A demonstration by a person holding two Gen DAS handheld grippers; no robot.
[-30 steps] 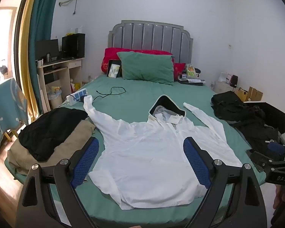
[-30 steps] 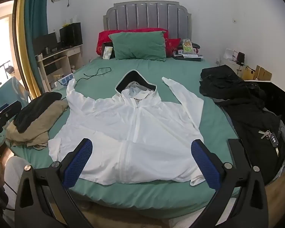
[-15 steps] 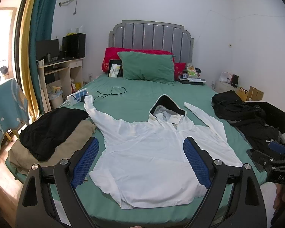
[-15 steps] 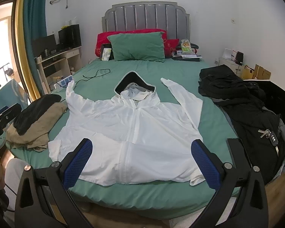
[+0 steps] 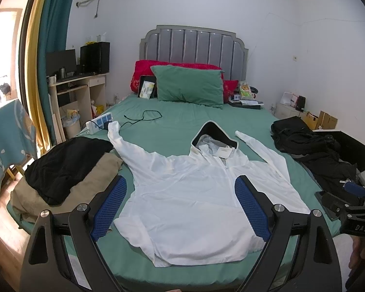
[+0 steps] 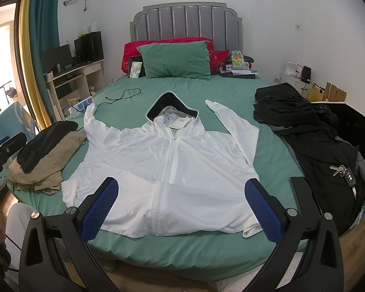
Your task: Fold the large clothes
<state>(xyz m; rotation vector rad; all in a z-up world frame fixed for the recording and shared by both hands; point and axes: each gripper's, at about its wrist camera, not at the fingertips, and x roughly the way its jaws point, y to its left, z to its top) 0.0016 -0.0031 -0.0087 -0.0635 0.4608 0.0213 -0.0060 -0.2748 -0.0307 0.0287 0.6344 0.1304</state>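
Both grippers hovered with jaws spread wide and empty: the left gripper point(image 5: 181, 205) and the right gripper point(image 6: 182, 205). Only the right wrist view showed keys point(image 6: 343, 170) on the black clothing point(image 6: 328, 150) right of its jaws. Beyond both sets of jaws, the white hooded jacket point(image 5: 202, 194) point(image 6: 168, 168) lay flat, zipped, sleeves angled outward, on the green bed point(image 5: 177, 121).
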